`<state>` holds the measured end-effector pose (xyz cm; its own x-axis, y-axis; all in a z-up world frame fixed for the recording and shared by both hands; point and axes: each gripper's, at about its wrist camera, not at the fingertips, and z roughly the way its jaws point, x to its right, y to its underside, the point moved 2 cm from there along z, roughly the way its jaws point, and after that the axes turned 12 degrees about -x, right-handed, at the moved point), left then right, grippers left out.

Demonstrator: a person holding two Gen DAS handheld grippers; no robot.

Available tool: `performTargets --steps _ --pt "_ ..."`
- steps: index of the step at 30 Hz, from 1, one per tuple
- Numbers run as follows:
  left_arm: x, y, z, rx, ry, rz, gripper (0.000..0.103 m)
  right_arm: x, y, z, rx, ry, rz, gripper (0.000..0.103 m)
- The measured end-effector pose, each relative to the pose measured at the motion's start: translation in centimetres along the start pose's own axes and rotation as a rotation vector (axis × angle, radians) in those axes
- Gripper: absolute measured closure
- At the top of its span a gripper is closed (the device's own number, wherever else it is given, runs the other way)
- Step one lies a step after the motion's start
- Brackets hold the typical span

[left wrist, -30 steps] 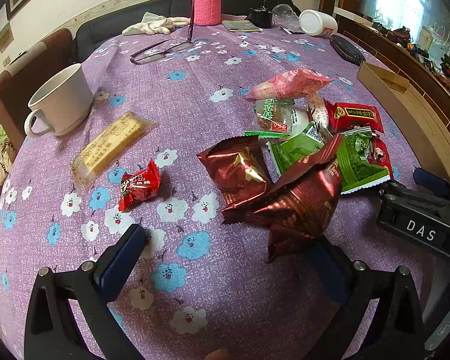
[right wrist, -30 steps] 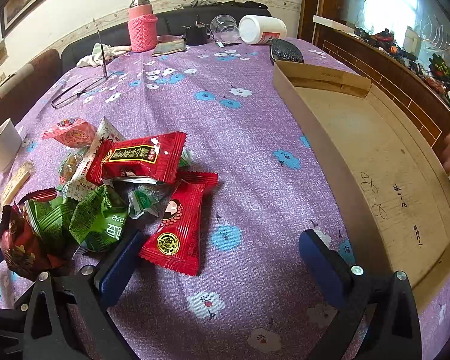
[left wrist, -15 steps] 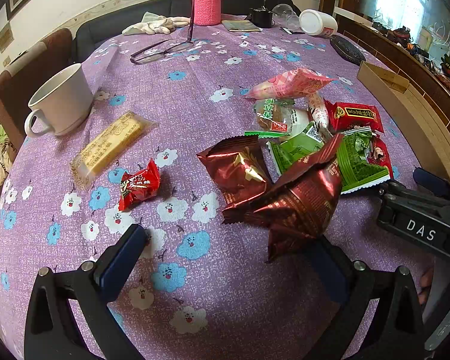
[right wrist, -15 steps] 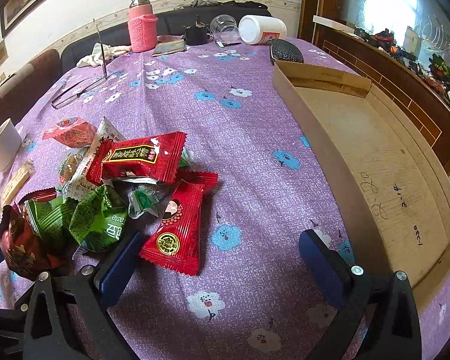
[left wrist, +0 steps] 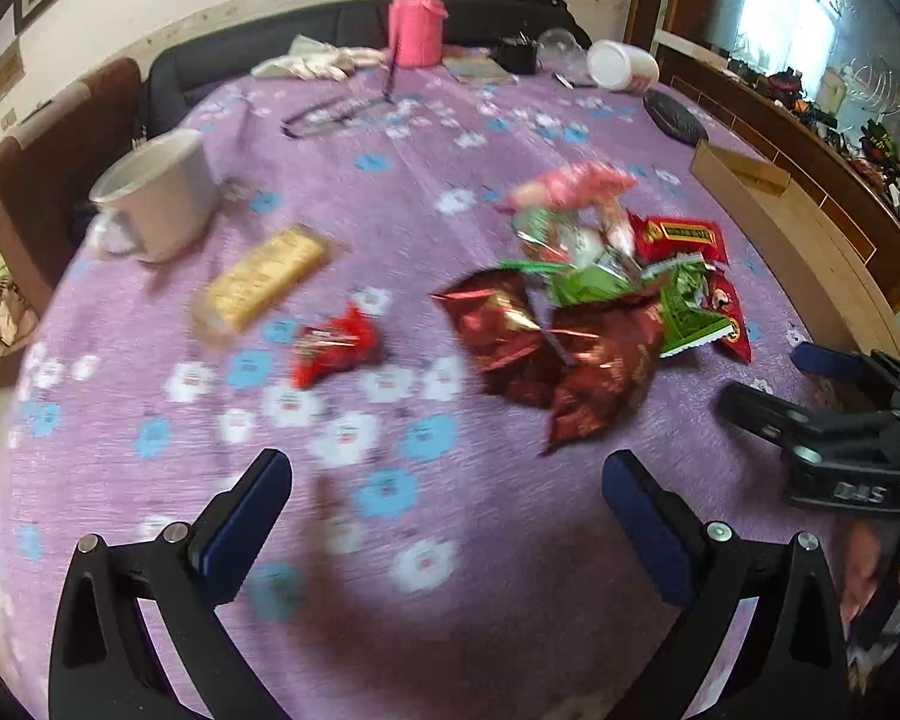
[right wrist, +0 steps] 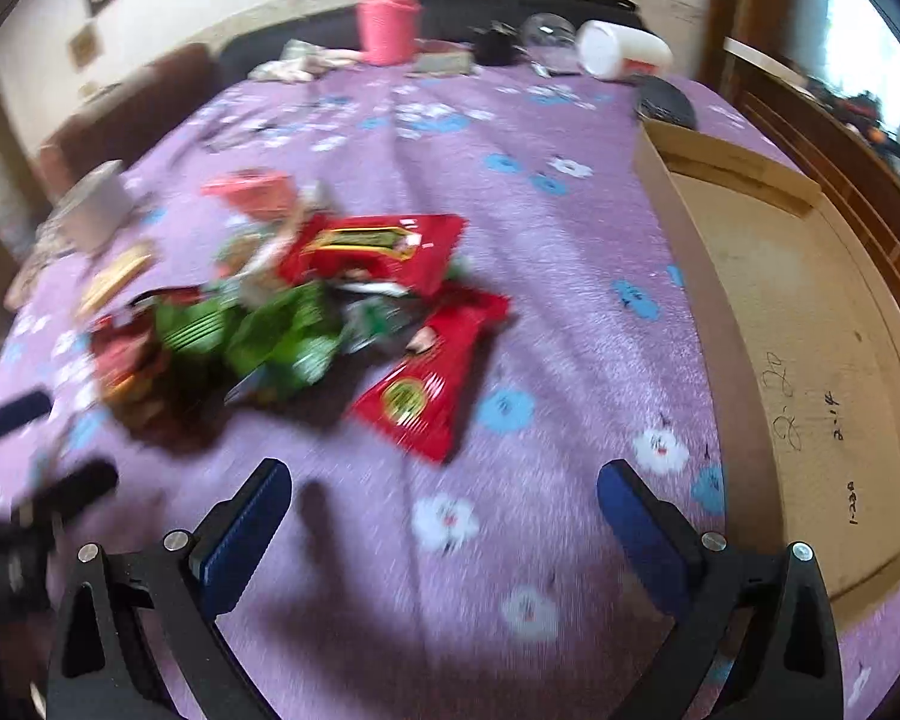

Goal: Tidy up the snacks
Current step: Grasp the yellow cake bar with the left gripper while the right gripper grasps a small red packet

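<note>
Both grippers wide open and empty, short of the snack pile

The red packet [right wrist: 429, 381] lies just ahead of the right gripper [right wrist: 444, 513], slightly left of centre, its long axis running near-left to far-right; the box [right wrist: 810, 324] sits to the right. The left gripper [left wrist: 447, 507] faces the brown packets [left wrist: 561, 360], ahead and right. The right gripper looks nearer its target, so it likely goes first.

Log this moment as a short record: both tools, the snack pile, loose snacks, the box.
left tool: open, holds nothing, above the tablecloth
right tool: open, holds nothing
snack pile: mixed wrappers heaped mid-table, ahead of both tools
loose snacks: yellow bar and small red packet, left of the pile
cardboard box: on the right side, no snacks visible inside
mug: far left
</note>
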<state>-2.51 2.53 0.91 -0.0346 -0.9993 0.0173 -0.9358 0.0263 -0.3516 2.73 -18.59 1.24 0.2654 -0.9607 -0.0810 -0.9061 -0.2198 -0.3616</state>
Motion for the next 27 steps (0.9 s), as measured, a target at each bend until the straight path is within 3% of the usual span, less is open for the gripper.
performTargets --steps 4,8,10,12,13,18,20,27 --pt "-3.5 0.0 -1.8 0.002 0.077 -0.062 0.0 -0.7 1.2 -1.8 0.014 -0.106 -0.109 0.0" --pt "-6.8 -1.2 -3.1 0.022 0.067 -0.12 0.002 -1.2 2.0 -4.7 0.08 -0.136 -0.152 0.0" --pt "-7.1 -1.9 -3.5 0.036 0.052 -0.103 0.014 -1.2 2.6 -5.8 0.087 -0.161 -0.159 0.0" --pt "-7.4 -3.0 -3.4 0.031 0.035 -0.081 0.043 -1.0 2.5 -6.4 0.106 -0.178 -0.158 0.0" --pt "-7.5 -3.4 -3.1 0.041 0.022 -0.07 0.048 -0.9 2.7 -6.5 0.116 -0.201 -0.151 0.0" --pt "-8.3 -6.5 -1.6 0.042 -0.028 -0.03 0.05 -0.1 3.0 -6.6 0.129 -0.275 -0.1 0.0" --pt "-8.4 -7.5 -0.8 0.032 -0.017 -0.002 0.05 0.3 3.1 -6.7 0.125 -0.278 -0.078 0.0" --pt "-7.5 -9.8 2.1 -0.04 -0.084 0.087 0.049 1.6 3.0 -7.3 0.143 -0.312 -0.034 0.0"
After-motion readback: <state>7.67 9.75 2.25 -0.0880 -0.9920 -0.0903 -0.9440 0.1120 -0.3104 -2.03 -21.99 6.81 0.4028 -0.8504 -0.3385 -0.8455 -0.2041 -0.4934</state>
